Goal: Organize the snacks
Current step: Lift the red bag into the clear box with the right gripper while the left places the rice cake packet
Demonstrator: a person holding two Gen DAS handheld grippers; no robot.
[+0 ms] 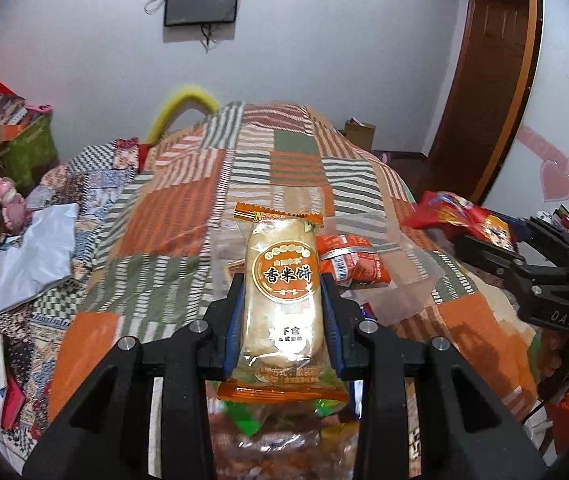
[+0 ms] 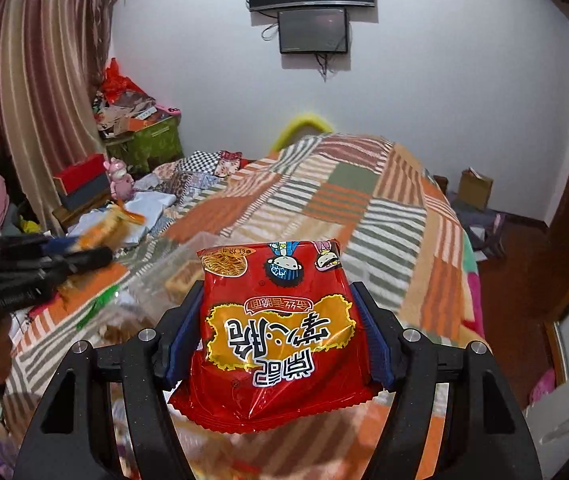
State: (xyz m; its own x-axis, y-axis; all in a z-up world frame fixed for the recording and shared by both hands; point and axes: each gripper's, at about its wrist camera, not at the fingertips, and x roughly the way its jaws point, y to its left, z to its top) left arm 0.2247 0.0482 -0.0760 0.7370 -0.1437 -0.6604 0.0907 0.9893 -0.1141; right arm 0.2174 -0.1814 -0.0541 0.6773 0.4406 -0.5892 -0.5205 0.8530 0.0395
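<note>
A see-through plastic box [image 1: 412,276] in the middle of the picture holds an orange snack packet [image 1: 350,260]. It sits on the striped patchwork bed cover [image 1: 244,168]. The left gripper [image 1: 282,312] squeezes a clear rice cracker packet [image 1: 280,300]. The right gripper [image 2: 276,332] squeezes a red crinkly noodle bag [image 2: 276,340]. A dark screen [image 2: 312,30] hangs on the white wall at the top.

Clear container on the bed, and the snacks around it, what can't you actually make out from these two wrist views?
- Clear container: in the left wrist view the rice cracker pack in the left gripper hides its near side; its contents are mostly unseen.
- Right wrist view: the red noodle snack bag in the right gripper blocks the bed behind it.
- Left gripper in the right wrist view is motion-blurred.
- Snacks beneath the left gripper: cut off, unreadable.
</note>
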